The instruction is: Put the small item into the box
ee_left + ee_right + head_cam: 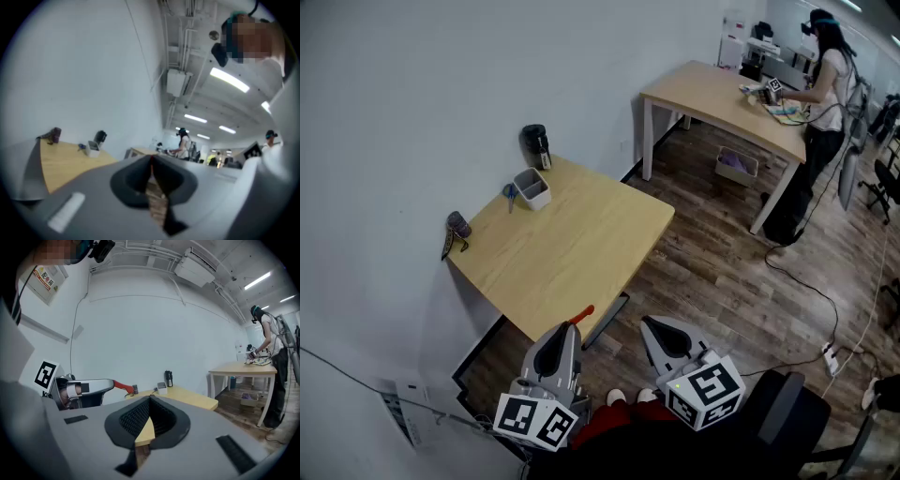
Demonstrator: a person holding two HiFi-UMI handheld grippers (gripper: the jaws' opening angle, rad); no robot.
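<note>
A small open grey box (532, 187) stands near the far edge of the light wooden table (581, 253). A small blue item (509, 193) lies just left of the box. In the left gripper view the box (93, 146) and blue item (82, 146) look tiny and far off. My left gripper (572, 326) hangs off the table's near corner, shut and holding nothing. My right gripper (648, 322) is to its right over the floor, also shut and holding nothing. The right gripper view shows the box (162, 388) beyond the left gripper (123, 386).
A black cylinder (535, 143) stands behind the box by the wall. A dark small object (457, 227) sits at the table's left corner. A second table (727, 103) with a person (825, 84) is far right. Cables (811, 291) cross the wooden floor; a dark chair (787, 412) stands beside me.
</note>
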